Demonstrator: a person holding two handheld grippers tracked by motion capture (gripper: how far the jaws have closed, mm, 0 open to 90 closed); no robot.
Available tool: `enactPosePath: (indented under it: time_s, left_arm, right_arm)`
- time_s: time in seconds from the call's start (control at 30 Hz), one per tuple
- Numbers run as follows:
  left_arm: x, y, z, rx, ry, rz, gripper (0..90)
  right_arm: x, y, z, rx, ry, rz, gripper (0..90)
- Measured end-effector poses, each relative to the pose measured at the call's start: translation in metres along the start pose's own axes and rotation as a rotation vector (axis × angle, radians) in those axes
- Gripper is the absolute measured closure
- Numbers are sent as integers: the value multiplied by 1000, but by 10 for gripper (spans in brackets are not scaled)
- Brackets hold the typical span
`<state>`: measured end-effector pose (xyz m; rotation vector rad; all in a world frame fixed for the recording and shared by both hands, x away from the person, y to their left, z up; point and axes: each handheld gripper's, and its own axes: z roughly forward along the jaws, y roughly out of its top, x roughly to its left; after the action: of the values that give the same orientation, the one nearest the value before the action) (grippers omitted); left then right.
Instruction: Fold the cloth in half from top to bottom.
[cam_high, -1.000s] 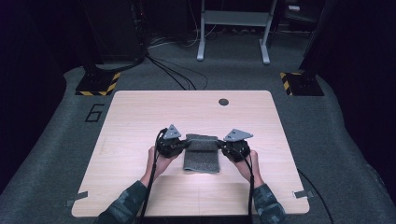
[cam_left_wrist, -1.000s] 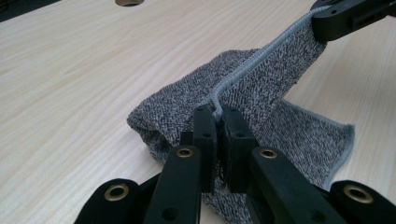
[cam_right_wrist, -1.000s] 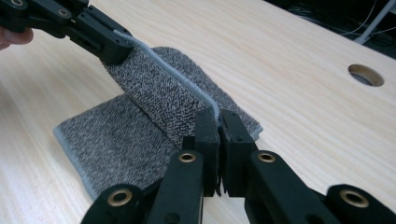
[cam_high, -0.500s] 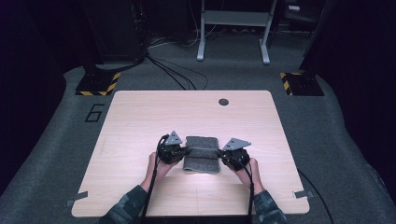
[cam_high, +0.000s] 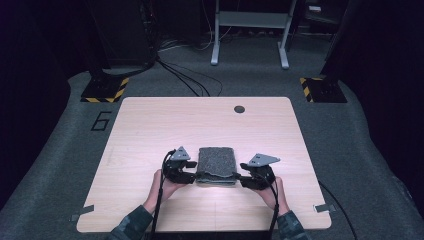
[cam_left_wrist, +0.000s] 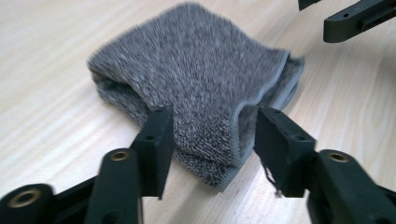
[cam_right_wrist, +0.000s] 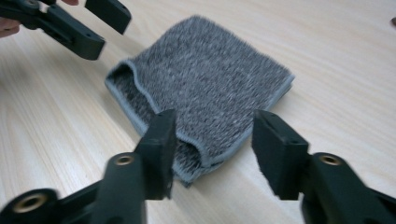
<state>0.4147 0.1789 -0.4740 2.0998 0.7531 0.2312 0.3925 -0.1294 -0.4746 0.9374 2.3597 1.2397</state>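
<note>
A folded grey towel (cam_high: 216, 162) lies flat on the light wooden table (cam_high: 150, 125), near its front edge. My left gripper (cam_high: 192, 176) sits at the towel's near left corner and my right gripper (cam_high: 242, 179) at its near right corner. In the left gripper view the towel (cam_left_wrist: 196, 79) has a hemmed corner between the jaws of the left gripper (cam_left_wrist: 212, 135), which have just been opening and no longer pinch it. In the right gripper view the right gripper (cam_right_wrist: 212, 140) has also just been opening, with a corner of the towel (cam_right_wrist: 210, 84) loose between its jaws.
A small dark round hole (cam_high: 239, 108) marks the table's far side. Strips of tape (cam_high: 325, 207) stick to the near corners. Beyond the table are grey carpet, black cables (cam_high: 185, 82), yellow-black striped bases (cam_high: 105, 90) and a metal frame (cam_high: 250, 30).
Both grippers came toward the near edge of the table along the towel's sides. Their jaws went from shut on the towel to open, and the towel now lies folded flat.
</note>
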Motion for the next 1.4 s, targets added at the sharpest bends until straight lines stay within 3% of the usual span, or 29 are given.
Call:
enactPosePath:
  time_s: [0.13,0.23,0.33,0.43,0.67,0.97,1.23,1.4]
  left_arm:
    - [6,12,3,-15,46,-21,377]
    - [12,14,22,42,42,-47,317]
    - [15,5,35,106,27,-59,268]
    - [17,-7,39,132,53,-54,239]
    - [17,-19,43,157,100,-28,238]
    - [8,-24,40,151,156,8,234]
    - [9,-24,39,152,157,-17,180]
    - [7,-24,32,131,161,-30,145]
  right_arm:
    - [-8,6,7,-8,-18,37,413]
    - [-11,8,26,48,-56,55,334]
    - [-12,5,43,107,-52,82,268]
    - [-11,-2,51,143,-67,88,180]
    - [-9,-11,55,184,-95,60,172]
    - [-1,-16,56,179,-98,46,173]
    - [-1,-18,54,170,-94,53,150]
    - [-2,-16,45,122,-76,87,143]
